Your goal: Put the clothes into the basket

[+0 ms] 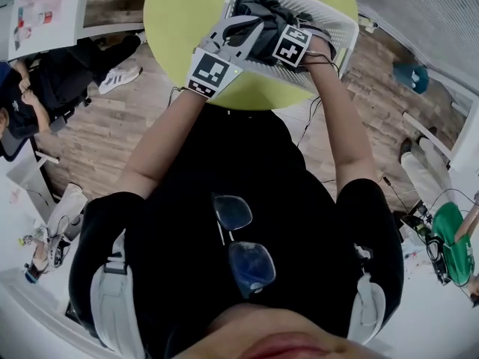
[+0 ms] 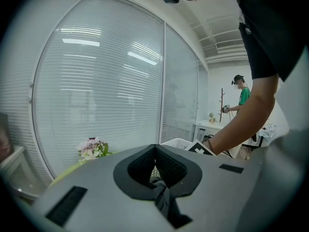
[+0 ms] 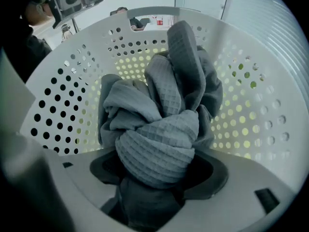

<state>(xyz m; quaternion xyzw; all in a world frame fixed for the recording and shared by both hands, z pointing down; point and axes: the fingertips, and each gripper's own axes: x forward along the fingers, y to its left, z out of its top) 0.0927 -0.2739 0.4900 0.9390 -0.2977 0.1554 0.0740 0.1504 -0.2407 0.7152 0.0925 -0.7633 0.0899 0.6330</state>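
A white perforated basket (image 1: 338,15) stands on the round yellow-green table (image 1: 178,13), with a heap of dark grey waffle clothes (image 1: 263,13) inside. My left gripper (image 1: 243,30) reaches over the basket's near rim and is shut on a twisted strand of the grey cloth (image 2: 162,197). My right gripper (image 1: 281,36) is down in the basket beside it. In the right gripper view its jaws (image 3: 157,178) stand wide, and a thick bundle of the grey clothes (image 3: 164,129) fills the gap, with the basket wall (image 3: 63,95) all around.
Pink and white flowers (image 2: 91,149) stand on the table near the blinds. A seated person (image 1: 45,81) is at the left. A person in green (image 1: 453,253) stands at the right, on the wooden floor. Cables hang from the table's edge.
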